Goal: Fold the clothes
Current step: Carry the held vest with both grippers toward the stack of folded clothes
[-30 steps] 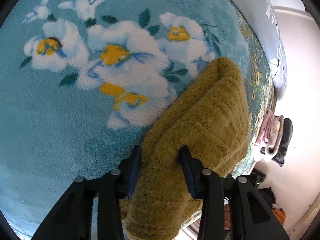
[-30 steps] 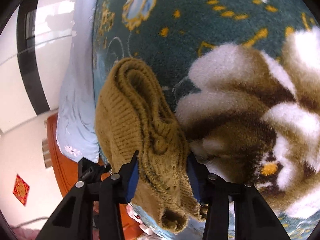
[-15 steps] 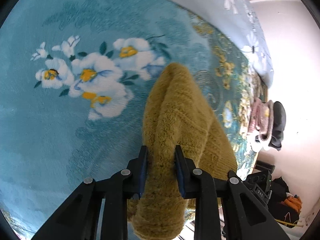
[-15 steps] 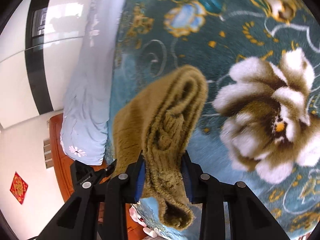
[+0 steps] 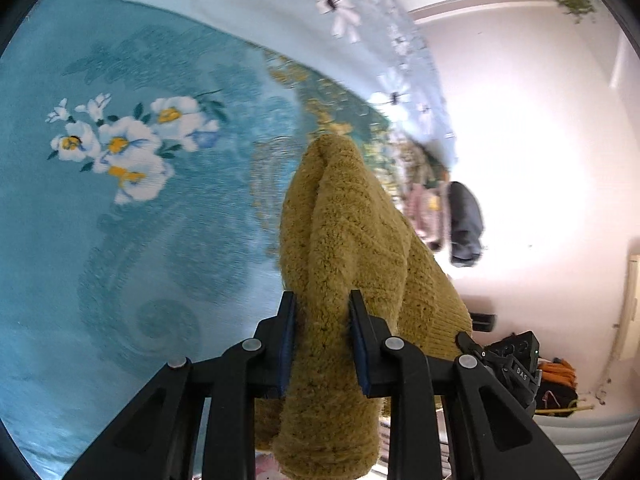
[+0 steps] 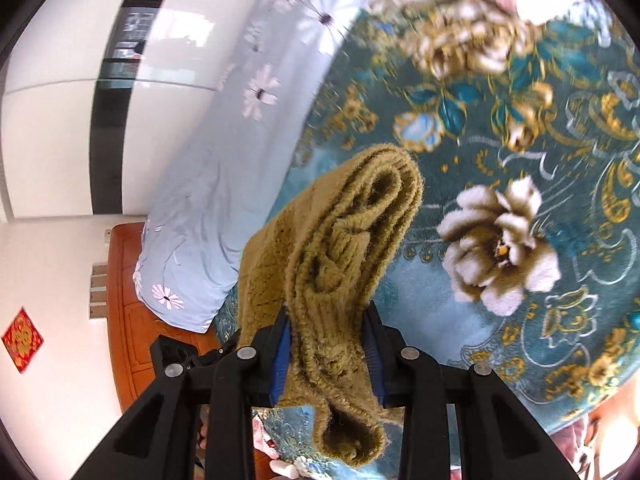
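A folded olive-yellow knit sweater (image 5: pixel 352 240) hangs lifted above the teal flowered bed blanket (image 5: pixel 120 240). My left gripper (image 5: pixel 322 336) is shut on one end of it. My right gripper (image 6: pixel 326 344) is shut on the other end of the sweater (image 6: pixel 340 240), whose folded layers stick out forward between the jaws. The other gripper's black body shows low in each view, beside the sweater.
A pale blue flowered pillow (image 6: pixel 224 168) lies along the bed's head. A stack of folded pink and dark clothes (image 5: pixel 448 216) sits at the bed's far edge. A wooden headboard (image 6: pixel 128 300) and white walls lie beyond. Bags (image 5: pixel 556 384) lie on the floor.
Both grippers have closed tighter on the sweater and lifted it off the blanket; the bed now looks farther away and the view has swung toward the pillow and wall.
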A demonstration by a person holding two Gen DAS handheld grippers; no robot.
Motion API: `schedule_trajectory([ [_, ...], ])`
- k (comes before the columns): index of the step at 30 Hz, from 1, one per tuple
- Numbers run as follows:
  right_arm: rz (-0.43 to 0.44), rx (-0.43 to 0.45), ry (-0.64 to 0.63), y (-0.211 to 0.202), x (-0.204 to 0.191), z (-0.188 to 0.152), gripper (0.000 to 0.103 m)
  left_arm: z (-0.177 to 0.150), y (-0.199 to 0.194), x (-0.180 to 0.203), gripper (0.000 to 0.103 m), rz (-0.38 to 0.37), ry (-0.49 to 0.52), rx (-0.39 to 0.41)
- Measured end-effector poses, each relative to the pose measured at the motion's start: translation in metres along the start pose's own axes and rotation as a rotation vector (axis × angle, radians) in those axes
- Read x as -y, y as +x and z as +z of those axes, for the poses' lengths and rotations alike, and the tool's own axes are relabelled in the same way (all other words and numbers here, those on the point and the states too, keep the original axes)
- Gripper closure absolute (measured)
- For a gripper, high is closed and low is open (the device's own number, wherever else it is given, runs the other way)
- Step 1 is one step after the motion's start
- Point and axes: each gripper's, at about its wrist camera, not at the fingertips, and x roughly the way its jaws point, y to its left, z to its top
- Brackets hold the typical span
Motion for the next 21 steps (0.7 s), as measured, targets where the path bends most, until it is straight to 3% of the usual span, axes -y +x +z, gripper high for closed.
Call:
schedule_trajectory([
  [6,0.06,0.023,-0.086,-0.041,-0.026,0.003,0.068,-0.021,-0.031,0.038,0.077,-0.029,0.039,0.1],
  [11,0.148,-0.01,-0.19,-0.068,-0.038,0.02,0.068,-0.054,-0.054,0.081,0.077,-0.018,0.066,0.261],
  [17,0.213,-0.07,-0.336,-0.125,-0.046,0.053,0.068,-0.119,-0.053,0.147,0.077,-0.029,0.05,0.448],
  [21,0.207,-0.09,-0.413,-0.166,-0.047,0.074,0.068,-0.147,-0.04,0.183,0.077,-0.049,0.024,0.494],
])
